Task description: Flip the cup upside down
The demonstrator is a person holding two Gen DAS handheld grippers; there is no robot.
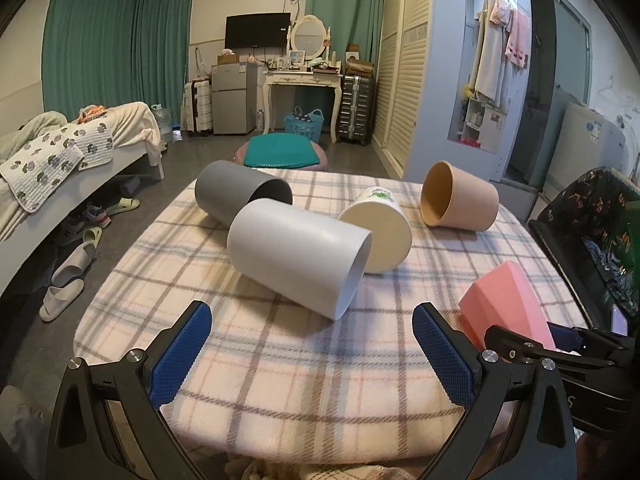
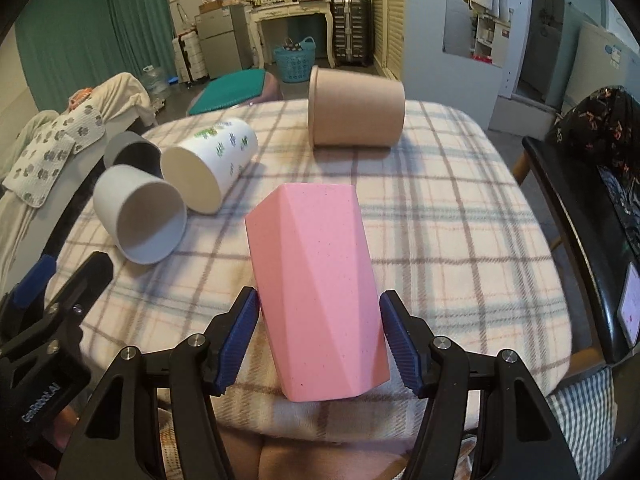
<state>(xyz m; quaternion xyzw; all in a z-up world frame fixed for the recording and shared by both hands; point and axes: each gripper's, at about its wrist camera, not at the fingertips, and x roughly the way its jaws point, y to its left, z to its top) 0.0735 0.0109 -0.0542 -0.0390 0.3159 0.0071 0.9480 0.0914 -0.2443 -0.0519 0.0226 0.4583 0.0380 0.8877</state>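
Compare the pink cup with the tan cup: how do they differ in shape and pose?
The pink cup is faceted and angular; the tan cup is round and smooth. The pink cup stands on end between the right hand-held gripper fingers, which are not closed on it; the tan cup lies on its side, far from either gripper. Both rest on the plaid cloth.

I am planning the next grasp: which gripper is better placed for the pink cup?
Right. The right gripper is open with the pink faceted cup between its fingers; the left gripper has only cloth between its fingers.
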